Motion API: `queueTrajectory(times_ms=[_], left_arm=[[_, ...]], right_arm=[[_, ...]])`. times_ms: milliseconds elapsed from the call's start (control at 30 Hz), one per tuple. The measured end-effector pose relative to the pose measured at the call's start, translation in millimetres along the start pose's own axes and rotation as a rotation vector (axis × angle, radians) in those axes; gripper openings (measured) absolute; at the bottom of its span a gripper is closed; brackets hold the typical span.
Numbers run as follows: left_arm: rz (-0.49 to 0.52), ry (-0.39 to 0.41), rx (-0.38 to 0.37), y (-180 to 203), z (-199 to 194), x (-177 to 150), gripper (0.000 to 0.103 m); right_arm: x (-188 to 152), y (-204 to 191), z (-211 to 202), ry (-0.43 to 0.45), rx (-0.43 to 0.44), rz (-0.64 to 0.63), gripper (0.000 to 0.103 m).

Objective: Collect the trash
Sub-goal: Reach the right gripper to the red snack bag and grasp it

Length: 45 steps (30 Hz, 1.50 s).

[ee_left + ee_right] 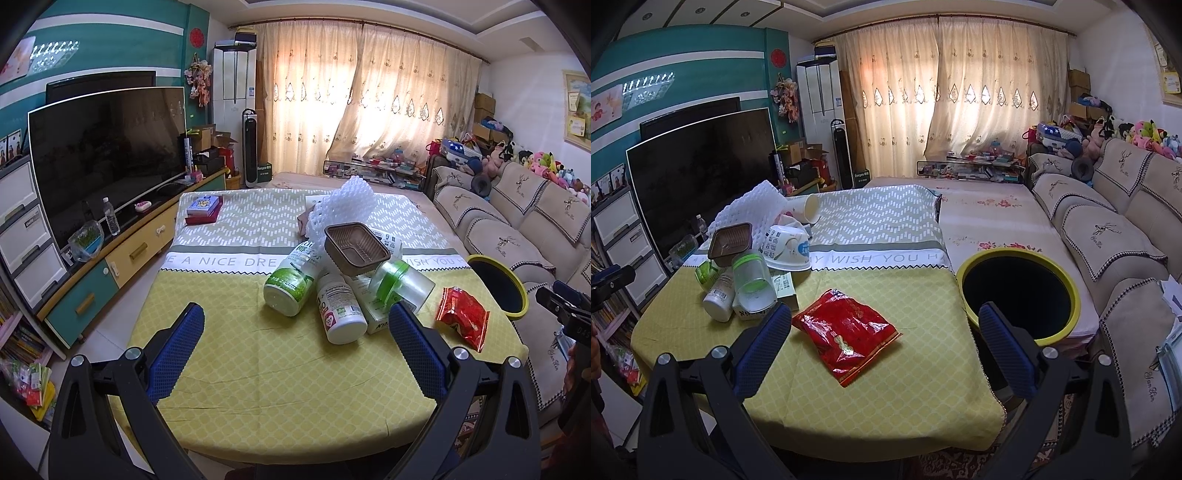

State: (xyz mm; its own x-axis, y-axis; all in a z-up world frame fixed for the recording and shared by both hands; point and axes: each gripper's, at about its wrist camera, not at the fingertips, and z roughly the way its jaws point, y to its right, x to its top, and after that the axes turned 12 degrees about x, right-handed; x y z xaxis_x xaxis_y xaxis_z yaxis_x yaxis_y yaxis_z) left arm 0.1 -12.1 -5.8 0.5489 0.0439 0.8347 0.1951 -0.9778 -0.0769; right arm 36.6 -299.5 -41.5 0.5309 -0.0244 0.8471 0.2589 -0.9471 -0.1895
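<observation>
- Here, the left gripper (pixel 295 343) hangs over the near end of a table (pixel 258 387) draped in a yellow-and-green cloth, its blue-padded jaws spread wide and holding nothing.
- Just ahead of it sits a heap of trash: a green bottle (pixel 290 284) on its side, a white bottle (pixel 341 314) lying beside it, a white box (pixel 373 310) under a clear jar (pixel 402 284) with a green lid.
- A brown tray (pixel 356 249) tops the heap, tilted, with white foam netting (pixel 347 205) rising behind it.
- To the heap's right, apart from it, a red packet (pixel 461 319) lies flat on the cloth near the table's right edge.
- The right gripper (pixel 886 341) hovers above that same red packet (pixel 847 330), jaws wide apart and empty, the packet lying between and just beyond the blue pads without touching them.
- A yellow-rimmed bin (pixel 1021 295) stands open just off the table's right side, between table and sofa (pixel 1126 240); its inside is too dark to see.
- From the right wrist view, a paper cup (pixel 809 208) lies on its side behind the heap, next to a white bowl (pixel 788 247) turned upside down.
- At the table's far left corner rests a red box (pixel 205 212).
- A large television (pixel 107 155) fills the left wall; curtains (pixel 369 99) glow with daylight at the back.
</observation>
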Motion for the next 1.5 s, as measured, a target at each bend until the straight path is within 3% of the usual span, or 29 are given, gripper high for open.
queueTrajectory(times_ms=[233,433,567,1033,1067,1133,1267,1300,1500], left_arm=[[0.001,-0.012,0.001,0.4,5.2,-0.4,0.098],[-0.003,-0.027,0.003,0.4,11.4,-1.8,0.098],[-0.006,-0.037,0.006,0.7,17.4,-2.8,0.098],[0.006,-0.066,0.001,10.9,31.8,-5.7,0.098],[0.006,-0.067,0.001,11.2,32.4,-5.6,0.098],[0.003,-0.070,0.000,11.1,33.2,-5.5,0.098],[0.004,-0.075,-0.002,11.9,34.7,-7.1,0.098],[0.005,-0.076,-0.003,12.3,35.1,-7.4,0.098],[0.004,-0.075,-0.002,11.8,35.4,-7.7,0.098]], right_arm=[[-4.2,-0.4,30.4,-0.054,0.043,-0.036,0.096],[-14.0,-5.2,86.7,-0.191,0.126,-0.111,0.096],[-16.0,-4.2,110.0,-0.234,0.152,-0.138,0.097],[-23.7,-0.7,154.5,-0.380,0.225,-0.248,0.096],[-23.2,-0.2,153.7,-0.378,0.235,-0.242,0.094],[-22.9,-0.3,153.0,-0.382,0.245,-0.237,0.075],[-23.1,-3.7,146.0,-0.382,0.252,-0.241,0.060],[-22.8,-4.2,144.6,-0.379,0.256,-0.235,0.051],[-25.3,-5.2,136.7,-0.353,0.273,-0.191,0.044]])
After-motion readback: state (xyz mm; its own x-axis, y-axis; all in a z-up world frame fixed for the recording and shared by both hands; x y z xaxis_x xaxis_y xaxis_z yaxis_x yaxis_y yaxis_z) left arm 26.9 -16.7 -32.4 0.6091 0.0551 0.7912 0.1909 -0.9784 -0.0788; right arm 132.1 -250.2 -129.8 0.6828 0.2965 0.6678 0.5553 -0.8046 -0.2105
